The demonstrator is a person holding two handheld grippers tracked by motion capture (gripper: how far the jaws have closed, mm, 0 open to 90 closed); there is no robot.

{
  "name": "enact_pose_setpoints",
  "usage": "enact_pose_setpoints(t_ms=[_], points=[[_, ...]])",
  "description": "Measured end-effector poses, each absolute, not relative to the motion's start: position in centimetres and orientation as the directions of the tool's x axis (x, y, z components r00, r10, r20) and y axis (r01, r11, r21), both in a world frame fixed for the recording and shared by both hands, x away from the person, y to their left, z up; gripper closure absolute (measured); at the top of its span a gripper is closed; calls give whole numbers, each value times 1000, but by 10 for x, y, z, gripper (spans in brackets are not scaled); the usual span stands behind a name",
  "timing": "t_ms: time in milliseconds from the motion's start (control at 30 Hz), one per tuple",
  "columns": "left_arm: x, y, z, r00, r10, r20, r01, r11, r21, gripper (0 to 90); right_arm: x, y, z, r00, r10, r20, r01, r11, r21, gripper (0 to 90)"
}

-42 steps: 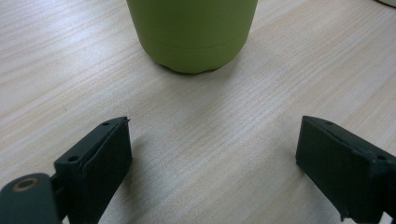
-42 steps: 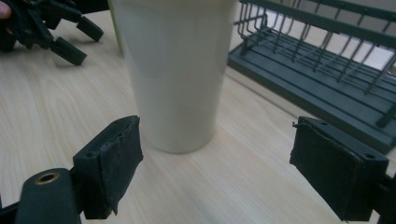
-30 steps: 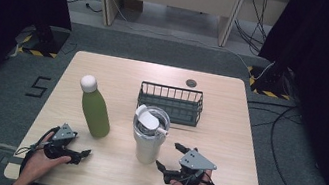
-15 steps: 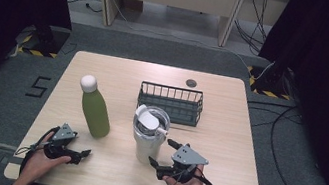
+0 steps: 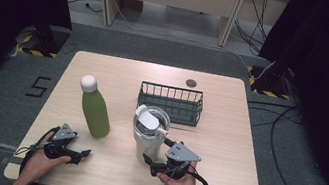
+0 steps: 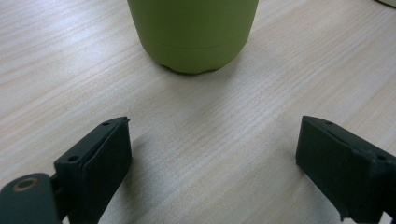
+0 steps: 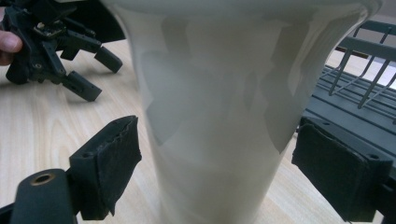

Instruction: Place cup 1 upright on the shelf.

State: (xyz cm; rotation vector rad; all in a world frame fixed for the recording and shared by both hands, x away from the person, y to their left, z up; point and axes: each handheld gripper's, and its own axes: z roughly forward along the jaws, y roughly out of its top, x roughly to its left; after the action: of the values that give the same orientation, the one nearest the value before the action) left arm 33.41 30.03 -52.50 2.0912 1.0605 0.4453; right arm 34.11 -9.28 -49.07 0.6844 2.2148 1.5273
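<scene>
Left claw (image 5: 84,151) rested low on the wooden surface (image 5: 224,148) with jaws spread wide and empty, just short of the upright green bottle (image 5: 95,111) with its white cap. At mid-surface, just in front of the wire basket (image 5: 171,102), stood the steel tumbler (image 5: 147,138) with its white flip lid, flanked by the spread jaws of the right claw (image 5: 154,163), not yet pinched. Judged rigid, smooth and likely slippery, top-heavy if filled; best gripped across the narrower lower body, squarely and firmly, well below the flared top.
</scene>
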Motion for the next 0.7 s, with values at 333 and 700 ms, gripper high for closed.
enact_pose_setpoints(t_ms=[333,700], points=[[334,300,-525,599,801,-22,545,-387,744,100,348,-84,-496,-814,581,-24,171,279,945,111],[334,300,-525,600,800,-22,545,-388,743,100,355,-71,-501,-804,594,-20,138,219,966,73]])
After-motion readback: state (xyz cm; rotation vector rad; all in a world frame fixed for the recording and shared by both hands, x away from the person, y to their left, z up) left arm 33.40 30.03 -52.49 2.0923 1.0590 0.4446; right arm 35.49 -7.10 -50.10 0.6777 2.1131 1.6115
